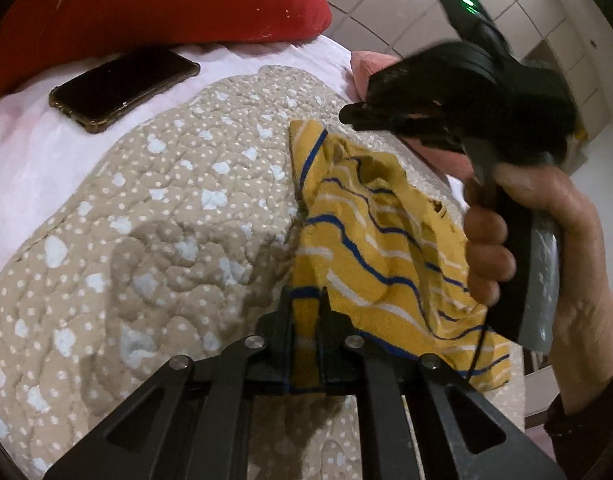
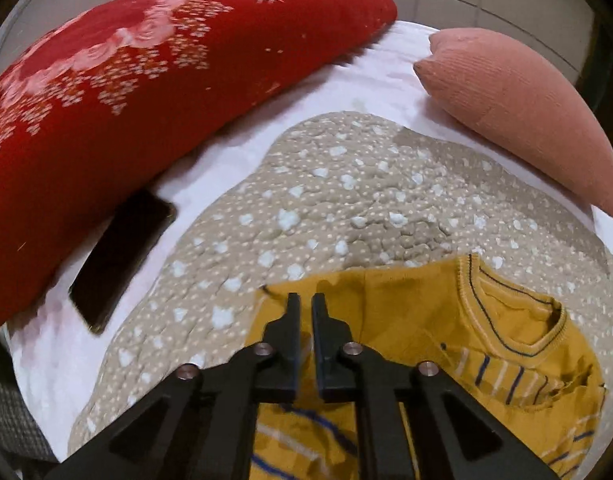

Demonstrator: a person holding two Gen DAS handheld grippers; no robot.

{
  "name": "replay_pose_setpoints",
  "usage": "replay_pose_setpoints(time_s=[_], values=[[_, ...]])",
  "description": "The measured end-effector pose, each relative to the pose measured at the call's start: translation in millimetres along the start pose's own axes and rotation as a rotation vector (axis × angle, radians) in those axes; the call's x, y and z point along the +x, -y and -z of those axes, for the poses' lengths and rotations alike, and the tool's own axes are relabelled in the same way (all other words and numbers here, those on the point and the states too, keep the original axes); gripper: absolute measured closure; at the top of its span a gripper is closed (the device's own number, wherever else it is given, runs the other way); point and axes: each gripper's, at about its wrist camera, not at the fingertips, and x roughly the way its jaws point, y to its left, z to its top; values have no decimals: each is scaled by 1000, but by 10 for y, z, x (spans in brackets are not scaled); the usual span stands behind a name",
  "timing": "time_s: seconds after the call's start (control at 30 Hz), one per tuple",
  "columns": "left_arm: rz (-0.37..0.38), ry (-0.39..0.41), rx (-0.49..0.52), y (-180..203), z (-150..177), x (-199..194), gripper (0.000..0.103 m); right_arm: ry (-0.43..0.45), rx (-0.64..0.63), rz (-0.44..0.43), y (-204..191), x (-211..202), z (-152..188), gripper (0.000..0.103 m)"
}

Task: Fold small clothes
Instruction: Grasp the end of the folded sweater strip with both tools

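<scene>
A small yellow sweater [image 1: 370,240] with blue and white stripes lies rumpled on a beige dotted quilt [image 1: 154,232]. My left gripper [image 1: 306,300] is shut on a hem of the sweater, with cloth pinched between its fingers. My right gripper [image 1: 366,114] shows in the left wrist view, held in a hand above the sweater's far end. In the right wrist view the right gripper [image 2: 304,304] hovers over the sweater [image 2: 446,340] near its plain yellow edge, its fingers a narrow gap apart with nothing between them. The neckline [image 2: 518,320] lies to the right.
A red flowered pillow [image 2: 126,100] lies at the back left. A black phone [image 1: 122,88] rests on the white sheet [image 1: 34,152] beside it. A pink cushion [image 2: 522,120] sits at the back right. Tiled wall stands behind the bed.
</scene>
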Motion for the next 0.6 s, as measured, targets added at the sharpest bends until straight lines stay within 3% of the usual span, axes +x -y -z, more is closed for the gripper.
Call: replay_pose_setpoints(time_s=[0.03, 0.1, 0.27, 0.43, 0.6], values=[[8, 5, -8, -19, -10, -41, 94, 9, -4, 9, -14, -92, 31, 73], [3, 33, -20, -72, -31, -154, 93, 35, -2, 36, -45, -253, 102, 39], [-87, 85, -104, -342, -100, -339, 85, -20, 24, 32, -64, -384, 372, 34], [-87, 86, -199, -622, -136, -412, 79, -81, 39, 59, -126, -197, 534, 33], [-97, 97, -184, -597, -100, -485, 77, -123, 35, 120, -323, 57, 553, 18]])
